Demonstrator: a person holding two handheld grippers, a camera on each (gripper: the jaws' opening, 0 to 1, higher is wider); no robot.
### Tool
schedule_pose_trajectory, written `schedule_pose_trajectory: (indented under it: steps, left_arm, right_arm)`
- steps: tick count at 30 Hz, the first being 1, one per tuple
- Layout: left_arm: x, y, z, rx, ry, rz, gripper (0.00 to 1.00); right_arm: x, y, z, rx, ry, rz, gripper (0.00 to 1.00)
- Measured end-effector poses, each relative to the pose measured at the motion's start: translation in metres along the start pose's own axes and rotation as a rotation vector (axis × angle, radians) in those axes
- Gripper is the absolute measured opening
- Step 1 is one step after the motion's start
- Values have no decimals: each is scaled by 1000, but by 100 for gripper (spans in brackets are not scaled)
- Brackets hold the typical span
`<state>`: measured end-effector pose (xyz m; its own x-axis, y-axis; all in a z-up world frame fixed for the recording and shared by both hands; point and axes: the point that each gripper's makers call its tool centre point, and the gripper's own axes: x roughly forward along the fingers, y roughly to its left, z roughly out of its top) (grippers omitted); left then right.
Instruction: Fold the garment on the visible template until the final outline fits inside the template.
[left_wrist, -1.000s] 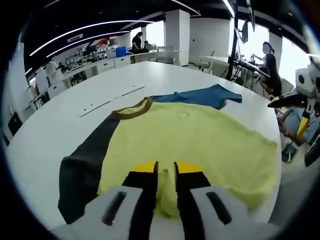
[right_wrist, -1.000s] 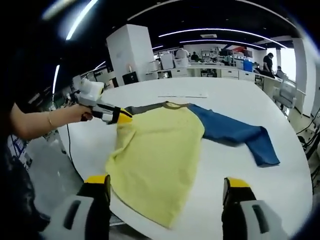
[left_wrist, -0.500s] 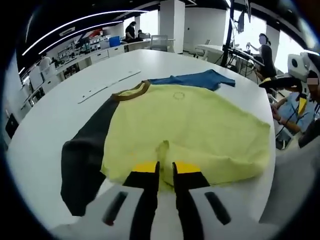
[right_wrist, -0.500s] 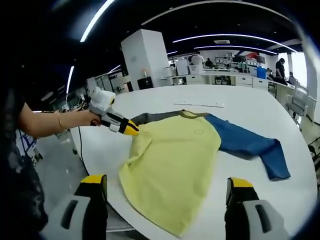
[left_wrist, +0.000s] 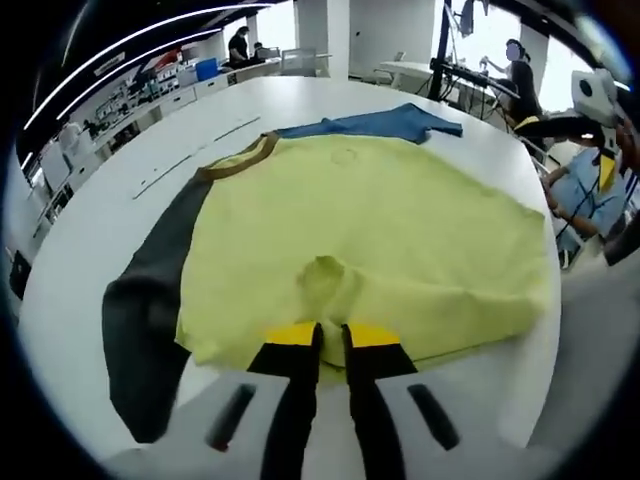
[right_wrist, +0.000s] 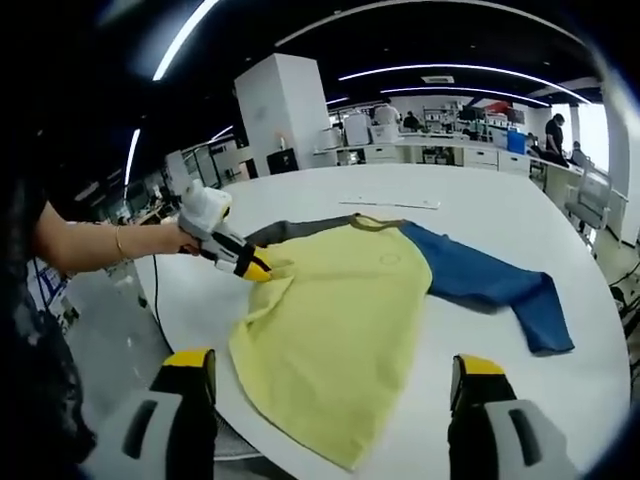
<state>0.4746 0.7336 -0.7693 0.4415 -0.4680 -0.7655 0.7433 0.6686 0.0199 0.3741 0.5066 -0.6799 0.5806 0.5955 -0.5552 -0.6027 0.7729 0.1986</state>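
The left tongs (left_wrist: 320, 335) are pressed together on the edge of the yellow shirt (left_wrist: 370, 230), and a small bump of cloth is pushed up just past the tips. In the right gripper view, the same left tongs (right_wrist: 258, 270) are seen at the shirt's (right_wrist: 335, 320) side, held by a hand (right_wrist: 175, 238). The right tongs (right_wrist: 335, 365) are held wide apart above the shirt's near edge, and nothing is held in them. The shirt is spread flat on the white tabletop (right_wrist: 470, 210). A dark grey sleeve (left_wrist: 150, 300) is laid out on one side of the yellow part, and a blue sleeve (right_wrist: 480, 285) on the other side. A thin strip (right_wrist: 388, 203) is seen on the tabletop beyond the collar (left_wrist: 240, 160).
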Motion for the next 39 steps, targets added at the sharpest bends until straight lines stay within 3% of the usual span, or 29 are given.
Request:
schedule_pose_trajectory:
  steps: [8, 16, 23, 31, 39]
  left_arm:
    - [1, -1, 1, -24, 0, -4, 4]
    - [-8, -1, 2, -84, -41, 49, 1]
    - [-35, -3, -3, -128, -85, 71, 1]
    - [-71, -3, -17, -151, -97, 122, 1]
    - [-93, -11, -34, -171, -88, 158, 1]
  right_arm:
    - [1, -3, -1, 15, -3, -9, 97]
    - [0, -2, 1, -7, -6, -4, 98]
    - [1, -3, 4, -19, -14, 3, 98]
    - [2, -3, 6, -30, -18, 21, 97]
    - [1, -7, 4, -37, -9, 22, 97]
